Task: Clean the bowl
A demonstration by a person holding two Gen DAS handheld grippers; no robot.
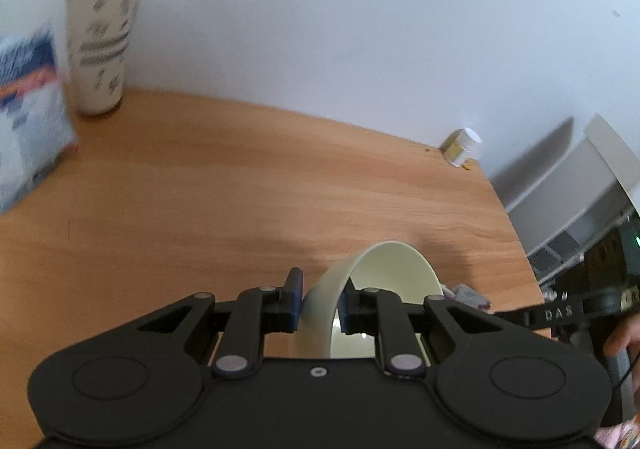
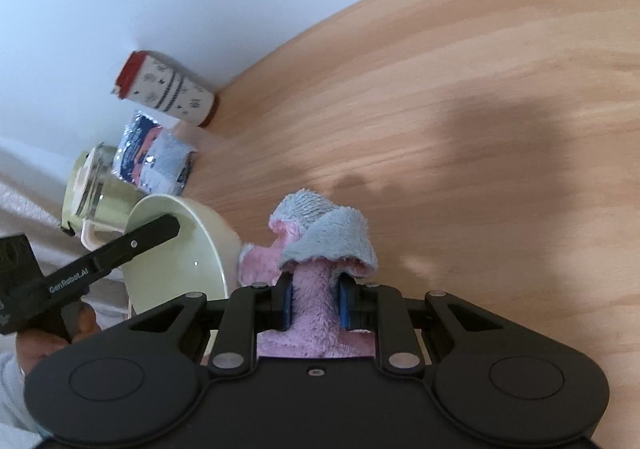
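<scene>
A pale cream bowl (image 1: 384,273) is tilted on its side above the wooden table (image 1: 240,189), its rim clamped between the blue pads of my left gripper (image 1: 320,305), which is shut on it. In the right wrist view the same bowl (image 2: 176,261) shows at lower left with the left gripper's black finger across its rim. My right gripper (image 2: 316,305) is shut on a fluffy pink and light-blue cloth (image 2: 320,233), bunched above the jaws just right of the bowl. A corner of that cloth (image 1: 464,295) peeks out behind the bowl.
A white tumbler with a red lid (image 1: 102,37) and a blue-white packet (image 1: 28,117) stand at the back left by the wall. A small white jar (image 1: 462,147) sits near the table's far right corner. A glass jar (image 2: 94,189) stands beside the packet (image 2: 154,157). Shelves (image 1: 568,209) lie beyond the table's right edge.
</scene>
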